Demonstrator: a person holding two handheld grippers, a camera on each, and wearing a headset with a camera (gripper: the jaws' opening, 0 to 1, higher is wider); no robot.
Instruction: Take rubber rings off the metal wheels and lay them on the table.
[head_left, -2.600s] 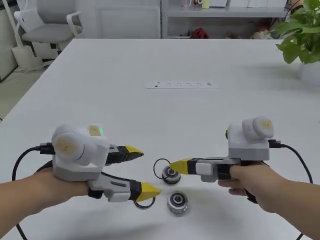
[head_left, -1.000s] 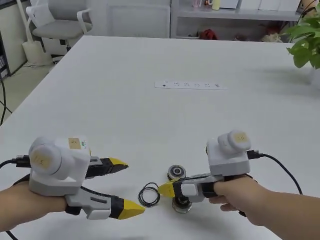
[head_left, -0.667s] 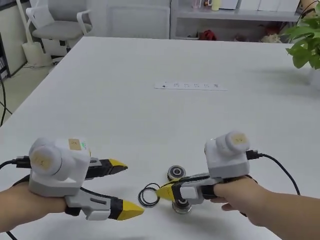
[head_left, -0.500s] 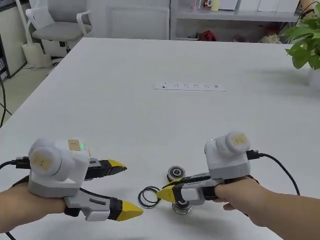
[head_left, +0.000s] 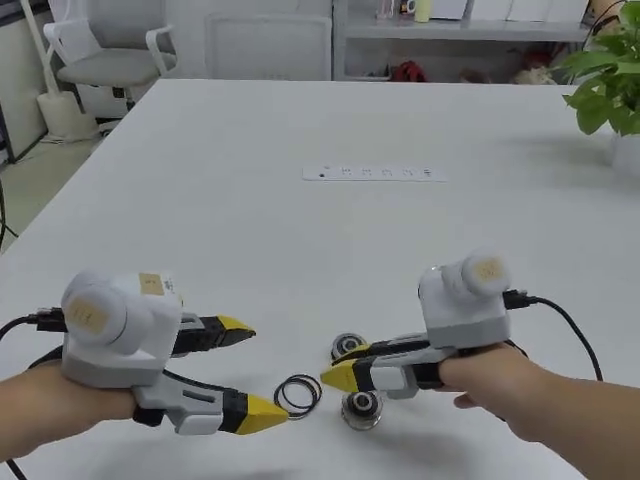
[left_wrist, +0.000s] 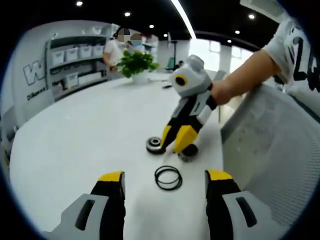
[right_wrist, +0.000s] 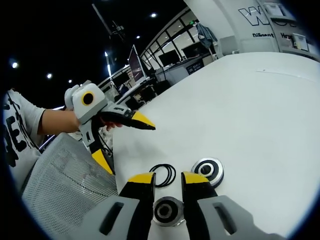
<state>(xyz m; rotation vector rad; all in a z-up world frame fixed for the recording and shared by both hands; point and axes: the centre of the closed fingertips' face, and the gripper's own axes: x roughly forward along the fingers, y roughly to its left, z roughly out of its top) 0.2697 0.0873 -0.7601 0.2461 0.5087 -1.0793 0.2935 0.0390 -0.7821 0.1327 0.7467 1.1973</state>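
Two thin black rubber rings (head_left: 298, 393) lie overlapped on the white table (head_left: 330, 230), also seen as rings (left_wrist: 168, 178) and rings (right_wrist: 163, 175). One metal wheel (head_left: 347, 346) stands just behind my right gripper (head_left: 336, 378), and a second wheel (head_left: 361, 408) lies under it. In the right gripper view the jaws stand a little apart above that wheel (right_wrist: 166, 210), gripping nothing; the other wheel (right_wrist: 207, 170) carries a dark band. My left gripper (head_left: 250, 372) is wide open, left of the rings, empty. Its own view shows the left gripper (left_wrist: 165, 176) framing the rings.
A white power strip (head_left: 375, 173) lies at the table's middle. A potted plant (head_left: 605, 85) stands at the far right corner. An office chair (head_left: 100, 60) and shelves are beyond the far edge. A cable (head_left: 570, 325) trails from the right gripper.
My right gripper has lifted slightly and drawn back to the right, so the near wheel under it shows more. The rings and the left gripper stay where they were.
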